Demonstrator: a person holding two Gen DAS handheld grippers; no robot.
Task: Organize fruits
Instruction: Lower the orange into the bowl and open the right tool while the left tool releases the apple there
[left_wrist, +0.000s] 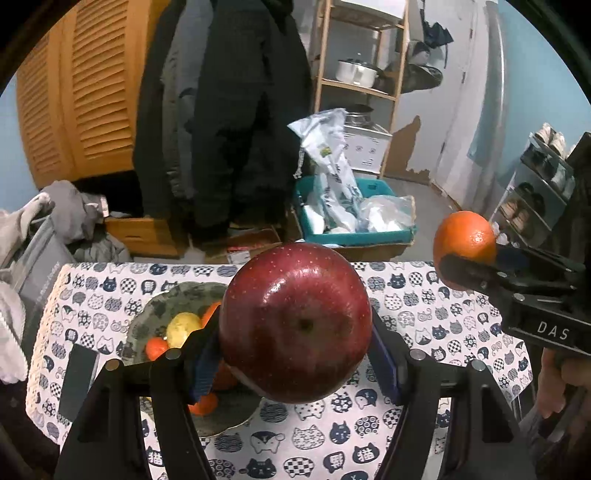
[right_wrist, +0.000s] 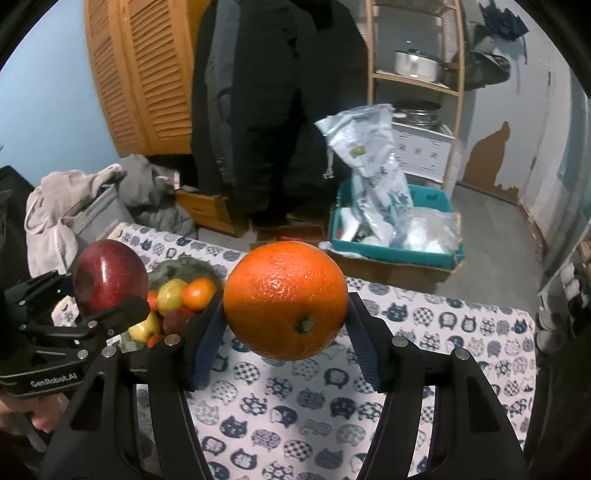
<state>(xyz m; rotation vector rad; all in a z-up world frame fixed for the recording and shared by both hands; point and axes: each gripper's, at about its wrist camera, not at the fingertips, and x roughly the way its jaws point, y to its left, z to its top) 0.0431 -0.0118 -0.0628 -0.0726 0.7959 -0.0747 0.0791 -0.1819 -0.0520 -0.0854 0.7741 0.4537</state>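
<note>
one red apple (left_wrist: 295, 321) in left gripper (left_wrist: 295, 354), one orange (right_wrist: 285, 300) in right gripper (right_wrist: 286, 339).

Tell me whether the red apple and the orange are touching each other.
Apart. The right wrist view shows the red apple in the left gripper and the orange in the right gripper, with the fruit bowl visible between them.
</note>
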